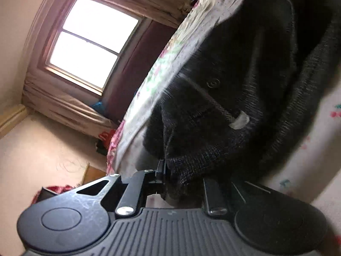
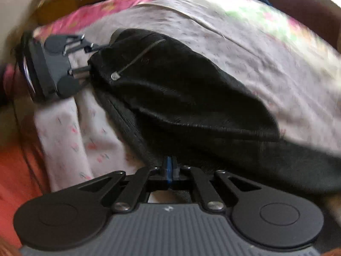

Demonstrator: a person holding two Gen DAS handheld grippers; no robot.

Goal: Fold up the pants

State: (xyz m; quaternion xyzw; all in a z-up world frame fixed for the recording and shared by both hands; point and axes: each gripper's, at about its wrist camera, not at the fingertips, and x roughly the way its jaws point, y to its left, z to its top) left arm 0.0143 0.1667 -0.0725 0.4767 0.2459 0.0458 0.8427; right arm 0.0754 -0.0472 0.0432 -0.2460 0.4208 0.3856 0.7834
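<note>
Left wrist view: left gripper (image 1: 183, 177) at bottom centre, jaws pinching thick edge of black pants (image 1: 234, 89). Pants fill centre and right of frame, button and zipper pull showing, lying on floral bedsheet (image 1: 153, 81). Window (image 1: 93, 40) upper left.

Right wrist view: right gripper (image 2: 169, 166) bottom centre, jaws pressed together on lower edge of pants (image 2: 181, 89). Pants spread across middle on bedsheet (image 2: 266, 49). Left gripper (image 2: 91, 57) at upper left, clamped on pants' far end. Picture blurred.
</note>
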